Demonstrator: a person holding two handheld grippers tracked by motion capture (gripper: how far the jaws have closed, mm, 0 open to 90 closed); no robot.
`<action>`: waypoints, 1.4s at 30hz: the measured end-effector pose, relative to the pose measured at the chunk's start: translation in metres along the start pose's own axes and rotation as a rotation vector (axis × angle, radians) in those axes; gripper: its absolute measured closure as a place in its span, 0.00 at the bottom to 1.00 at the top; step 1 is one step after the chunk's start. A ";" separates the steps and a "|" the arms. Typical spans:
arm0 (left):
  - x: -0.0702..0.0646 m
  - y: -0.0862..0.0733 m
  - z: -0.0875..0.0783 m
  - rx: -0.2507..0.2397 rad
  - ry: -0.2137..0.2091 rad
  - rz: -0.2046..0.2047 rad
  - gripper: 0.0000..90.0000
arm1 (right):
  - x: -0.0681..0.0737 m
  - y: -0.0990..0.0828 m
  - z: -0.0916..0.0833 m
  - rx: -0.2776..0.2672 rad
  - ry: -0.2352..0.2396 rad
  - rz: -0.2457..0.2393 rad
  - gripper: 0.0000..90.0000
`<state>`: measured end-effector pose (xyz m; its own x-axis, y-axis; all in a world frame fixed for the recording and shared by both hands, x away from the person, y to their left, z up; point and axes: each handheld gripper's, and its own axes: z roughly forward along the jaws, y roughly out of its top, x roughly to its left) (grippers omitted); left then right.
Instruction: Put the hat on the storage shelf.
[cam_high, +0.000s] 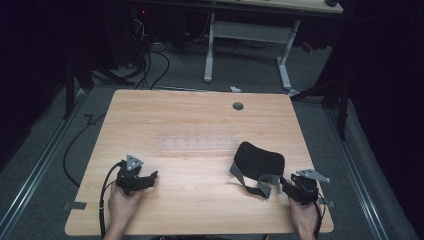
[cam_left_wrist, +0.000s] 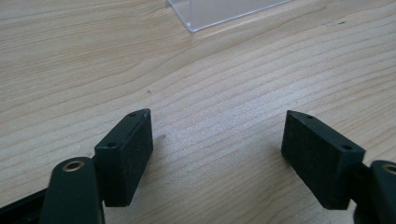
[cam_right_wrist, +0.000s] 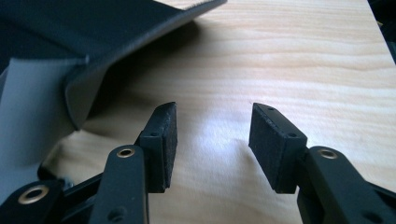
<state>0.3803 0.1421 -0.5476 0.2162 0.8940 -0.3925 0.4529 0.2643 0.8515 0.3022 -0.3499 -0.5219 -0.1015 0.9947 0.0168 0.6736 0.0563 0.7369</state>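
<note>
A black padded eye mask with grey straps lies on the right half of the wooden table. My right gripper sits just right of the strap, pointing left at it. In the right gripper view the jaws stand open over bare wood, with the mask's black edge and grey strap to their left and not between them. At the table's front left my left gripper lies low, open, with nothing between its pads.
A clear plastic piece lies flat at the table's middle; its corner shows ahead of the left jaws. A cable hole sits near the far edge. Behind the table are a white-legged desk and floor cables.
</note>
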 end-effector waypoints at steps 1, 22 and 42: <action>0.000 0.000 0.000 0.000 0.000 0.000 0.28 | 0.000 -0.001 -0.002 0.005 -0.004 0.004 0.58; 0.000 0.000 0.000 -0.002 -0.002 0.000 0.28 | 0.006 -0.029 -0.042 -0.041 0.045 0.010 0.59; 0.000 0.000 0.000 -0.002 -0.002 -0.001 0.28 | 0.034 -0.008 -0.035 -0.061 0.153 -0.016 0.55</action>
<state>0.3802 0.1418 -0.5478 0.2176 0.8931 -0.3937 0.4510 0.2657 0.8521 0.2675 -0.3199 -0.5040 -0.2253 0.9687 0.1041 0.6261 0.0621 0.7773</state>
